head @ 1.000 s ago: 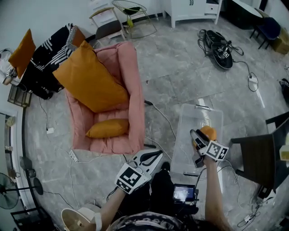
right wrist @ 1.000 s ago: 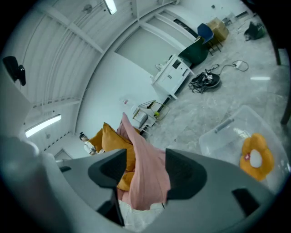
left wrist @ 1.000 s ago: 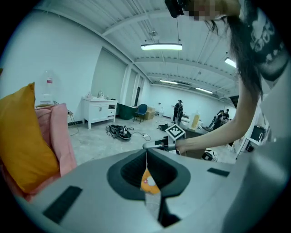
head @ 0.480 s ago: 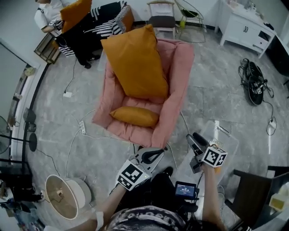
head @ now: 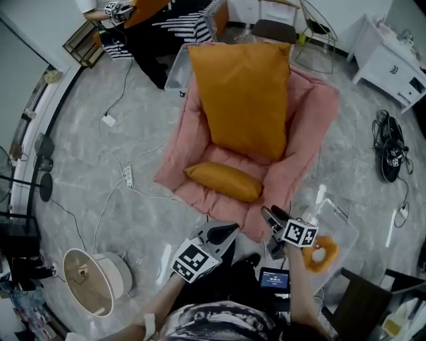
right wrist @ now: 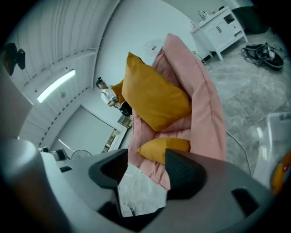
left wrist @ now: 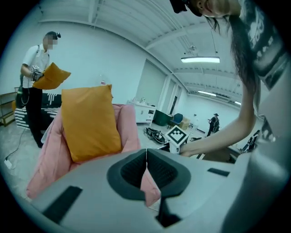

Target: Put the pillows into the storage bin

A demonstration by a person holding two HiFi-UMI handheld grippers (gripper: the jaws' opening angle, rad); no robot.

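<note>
A large orange pillow [head: 243, 93] [left wrist: 88, 123] [right wrist: 154, 98] leans upright against the back of a pink armchair [head: 313, 126]. A small orange pillow [head: 225, 181] [right wrist: 163, 148] lies on its seat. A clear storage bin [head: 336, 223] stands on the floor at the lower right, with an orange pillow [head: 319, 254] inside it. My left gripper [head: 229, 230] [left wrist: 146, 154] is shut and holds nothing, just short of the chair's front edge. My right gripper [head: 270, 213] [right wrist: 146, 161] stands open and empty between the chair's front corner and the bin, facing the small pillow.
Another person [left wrist: 36, 68] stands at the far left holding an orange pillow, by a black striped sofa [head: 173, 20]. A second clear bin [head: 178, 66] sits behind the armchair. A power strip and cables [head: 126, 176] cross the floor. A round basket [head: 93, 280] stands lower left and a white cabinet [head: 393, 66] upper right.
Both grippers have swung left, away from the storage bin and towards the pink armchair. The orange pillow stays behind in the bin. The view has turned to bring the armchair to the middle.
</note>
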